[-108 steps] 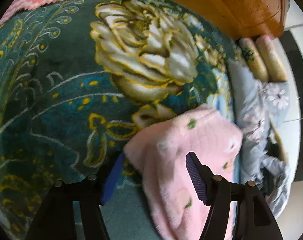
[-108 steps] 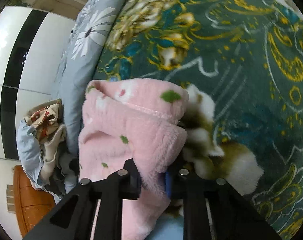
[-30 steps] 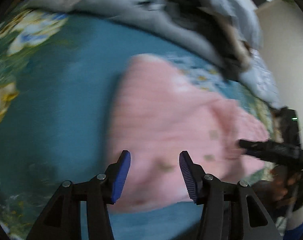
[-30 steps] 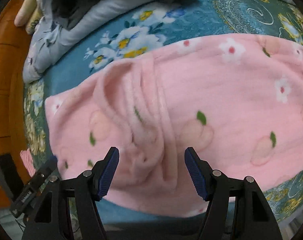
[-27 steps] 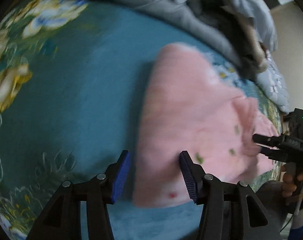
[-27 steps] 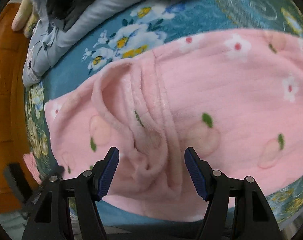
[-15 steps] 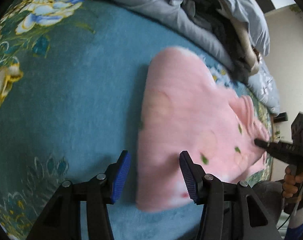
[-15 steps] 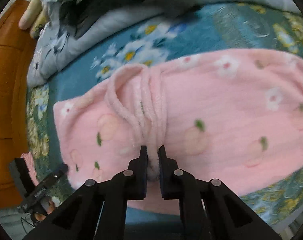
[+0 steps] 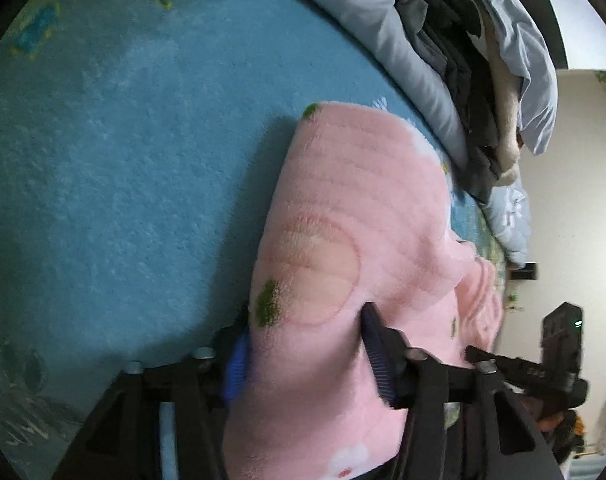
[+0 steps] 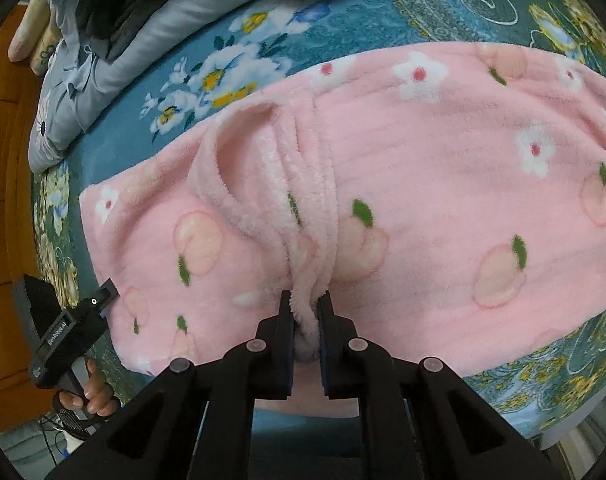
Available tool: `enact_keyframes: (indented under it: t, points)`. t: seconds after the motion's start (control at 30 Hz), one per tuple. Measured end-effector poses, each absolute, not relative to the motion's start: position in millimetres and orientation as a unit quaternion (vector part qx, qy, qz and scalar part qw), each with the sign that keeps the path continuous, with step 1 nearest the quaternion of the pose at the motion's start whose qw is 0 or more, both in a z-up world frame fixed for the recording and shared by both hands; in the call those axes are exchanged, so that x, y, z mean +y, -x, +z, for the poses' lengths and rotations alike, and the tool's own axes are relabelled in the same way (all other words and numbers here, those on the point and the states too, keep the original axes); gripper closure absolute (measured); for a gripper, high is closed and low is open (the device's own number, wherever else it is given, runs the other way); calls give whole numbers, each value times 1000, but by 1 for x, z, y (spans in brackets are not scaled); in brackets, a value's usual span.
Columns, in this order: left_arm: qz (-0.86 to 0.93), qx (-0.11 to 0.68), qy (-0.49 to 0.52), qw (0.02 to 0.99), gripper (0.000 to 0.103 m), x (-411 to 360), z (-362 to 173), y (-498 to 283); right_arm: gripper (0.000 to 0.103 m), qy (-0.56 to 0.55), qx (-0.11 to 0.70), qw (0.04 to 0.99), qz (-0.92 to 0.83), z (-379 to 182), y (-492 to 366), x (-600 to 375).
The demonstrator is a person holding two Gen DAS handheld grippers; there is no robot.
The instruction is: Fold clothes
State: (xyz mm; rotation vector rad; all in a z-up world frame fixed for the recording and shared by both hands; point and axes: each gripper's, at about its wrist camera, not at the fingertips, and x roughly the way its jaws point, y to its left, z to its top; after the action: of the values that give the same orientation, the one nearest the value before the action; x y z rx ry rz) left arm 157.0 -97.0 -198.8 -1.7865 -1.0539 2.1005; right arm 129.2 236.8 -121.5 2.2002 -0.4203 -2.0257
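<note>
Two tongs on the pink fleece [image 10: 443,184], spread across the bed [image 9: 115,152]. Right tongs [image 10: 305,312] are clamped on its bunched middle, probably to lift a fold. Left tongs [image 9: 303,344] sit wide apart straddling an end.

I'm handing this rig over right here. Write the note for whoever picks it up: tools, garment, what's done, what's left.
Right tool: shut on a bunched ridge of the pink garment at its near edge.
Left tool: open, its fingers straddling the garment's end edge, not yet closed.
Garment: spread crosswise on the blanket, mostly flat, with a looped fold rising from the right tool's pinch. Bedding pile lies beyond it.
Done: garment laid out, right grip taken.
Left: close the left tool, then probably lift both ends and fold; no finished fold shows yet.
</note>
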Motion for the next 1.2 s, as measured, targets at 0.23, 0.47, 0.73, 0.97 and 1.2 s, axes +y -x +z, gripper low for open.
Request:
enact_keyframes:
  t: [0.23, 0.47, 0.73, 0.97, 1.2]
  points:
    - [758, -323, 563, 68, 85, -102, -150, -156, 93, -712, -139, 76, -684, -108, -136, 233]
    - [800, -309, 512, 45, 86, -134, -99, -154, 93, -673, -181, 135, -704, -85, -132, 204]
    - [777, -302, 553, -16, 85, -190, -133, -143, 94, -704, -162, 102, -684, -116, -124, 174]
    - [731, -366, 574, -49, 70, -216, -158, -171, 91, -701, -244, 54, -668, -127, -146, 222]
    - [745, -354, 547, -142, 51, -224, -137, -193, 80, -572, -323, 94, -748, -60, -164, 311]
